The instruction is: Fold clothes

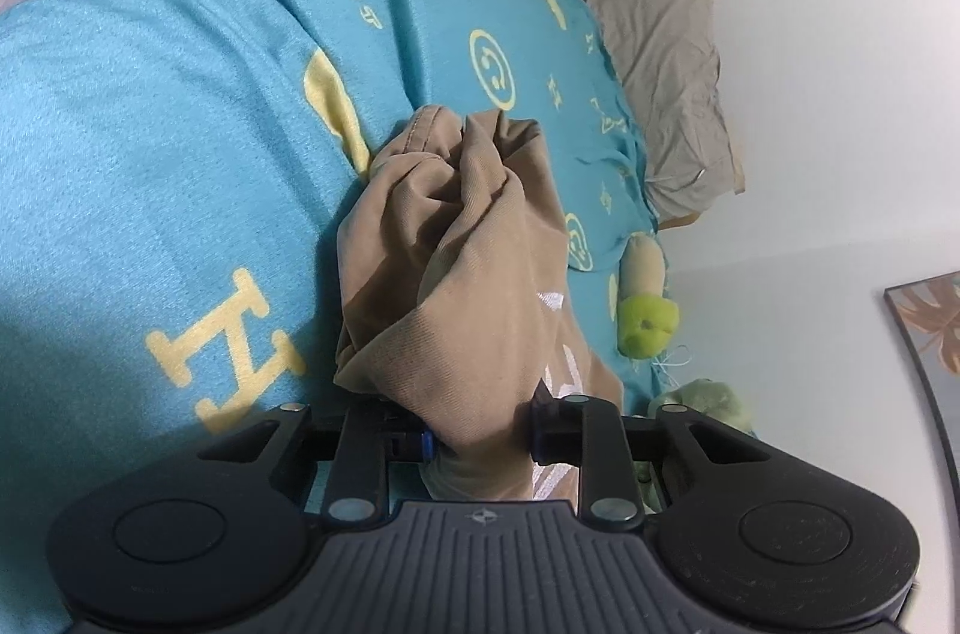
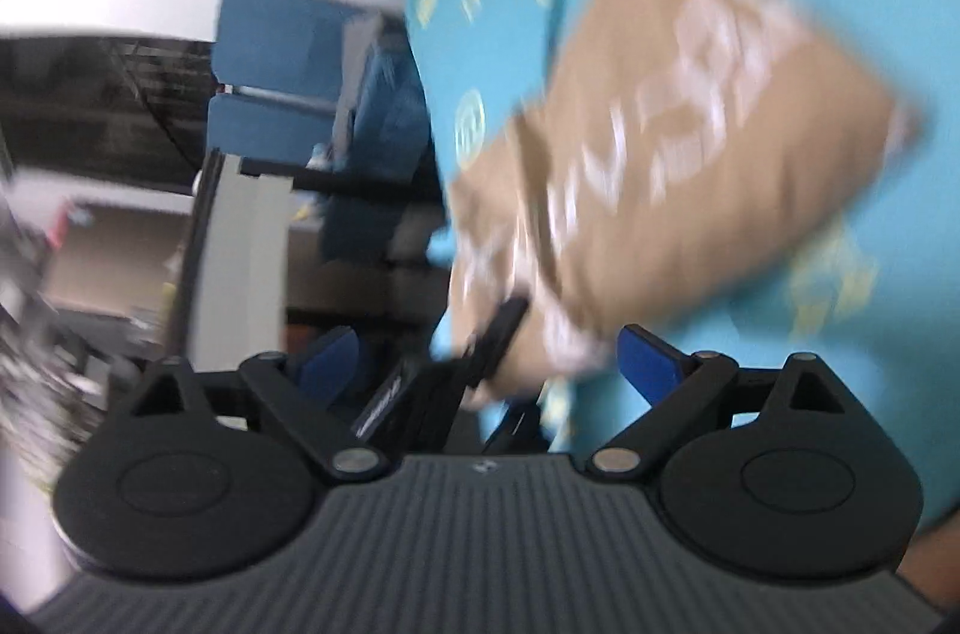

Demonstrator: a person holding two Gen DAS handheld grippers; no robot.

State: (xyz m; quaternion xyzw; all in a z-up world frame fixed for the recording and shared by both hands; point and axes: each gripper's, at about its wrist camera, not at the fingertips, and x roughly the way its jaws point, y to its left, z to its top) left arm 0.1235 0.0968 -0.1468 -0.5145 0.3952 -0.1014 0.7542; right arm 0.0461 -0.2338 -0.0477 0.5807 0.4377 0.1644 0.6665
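The tan garment [image 1: 474, 238] lies bunched and creased on the turquoise bedspread [image 1: 150, 124], white lettering showing along its right side. The left gripper [image 1: 483, 433] pinches its near edge; the right gripper [image 2: 492, 364] hangs spread apart, holding nothing, its view blurred.

left wrist: close, looking along bedspread [image 1: 150, 124] | right wrist: blurred, facing same bedspread | shared: tan garment [image 1: 456, 238]

Turquoise bedspread [image 1: 150, 124] carries tan garment [image 1: 456, 238], pillow [image 1: 666, 82].
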